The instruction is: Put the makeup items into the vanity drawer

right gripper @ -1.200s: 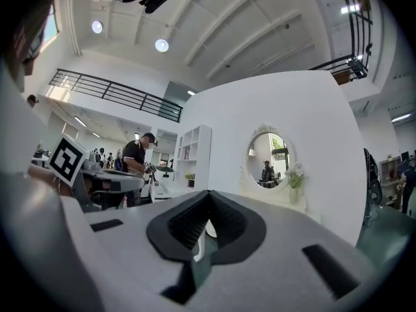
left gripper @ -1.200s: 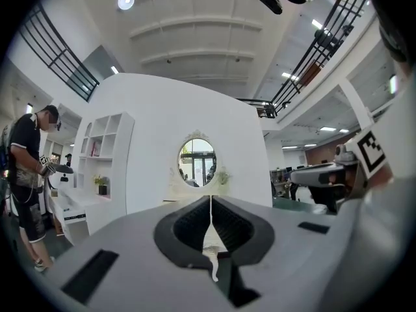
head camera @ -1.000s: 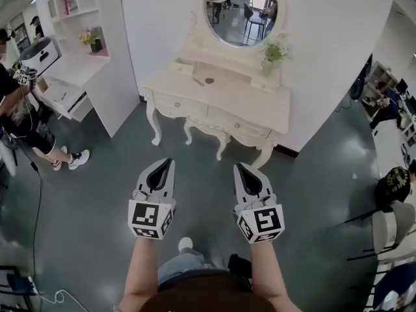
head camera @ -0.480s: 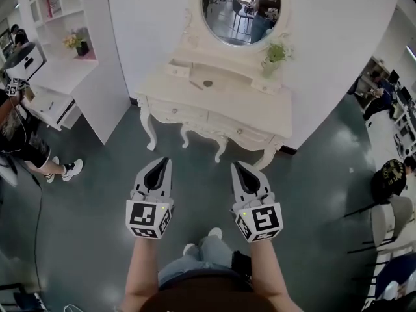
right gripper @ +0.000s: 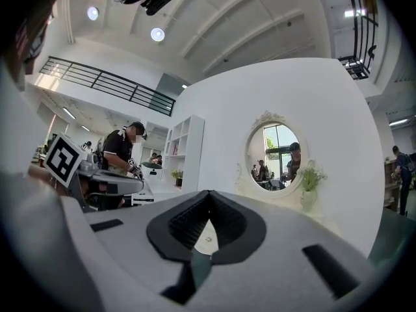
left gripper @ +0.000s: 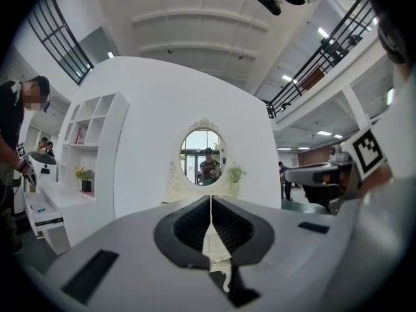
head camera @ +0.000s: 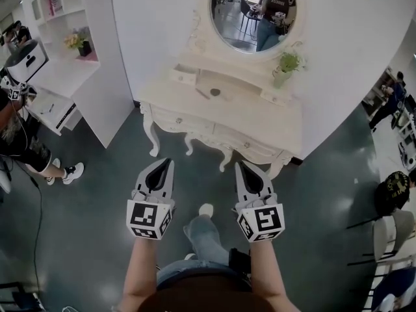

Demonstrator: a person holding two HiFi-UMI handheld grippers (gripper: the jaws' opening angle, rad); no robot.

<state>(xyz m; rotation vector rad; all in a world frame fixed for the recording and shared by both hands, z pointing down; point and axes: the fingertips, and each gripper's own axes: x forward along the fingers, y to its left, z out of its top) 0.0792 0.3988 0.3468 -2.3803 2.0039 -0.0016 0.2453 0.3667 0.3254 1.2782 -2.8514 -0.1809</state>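
The cream vanity (head camera: 273,119) stands against the white wall ahead, under an oval mirror (head camera: 253,12). A thin dark stick (head camera: 202,93) and a small round dark item (head camera: 215,92) lie on its top. Its two front drawers (head camera: 177,121) look closed. My left gripper (head camera: 167,162) and right gripper (head camera: 239,165) are held side by side over the floor, well short of the vanity, both shut and empty. In the left gripper view the jaws (left gripper: 210,197) meet in a line below the mirror (left gripper: 202,156). The right gripper (right gripper: 208,192) points level, with the mirror (right gripper: 277,151) to its right.
A potted plant (head camera: 286,67) and a small open box drawer (head camera: 184,76) sit on the vanity's raised back shelf. A white shelf unit (head camera: 71,57) stands left, with a person (head camera: 19,129) beside it. Chairs (head camera: 390,229) and another person (head camera: 393,187) are at right. My shoe (head camera: 205,209) is below.
The vanity sits a little lower and closer in the head view, and the reflected figure in the mirror has grown. Both grippers stay shut side by side. One foot has swung forward.
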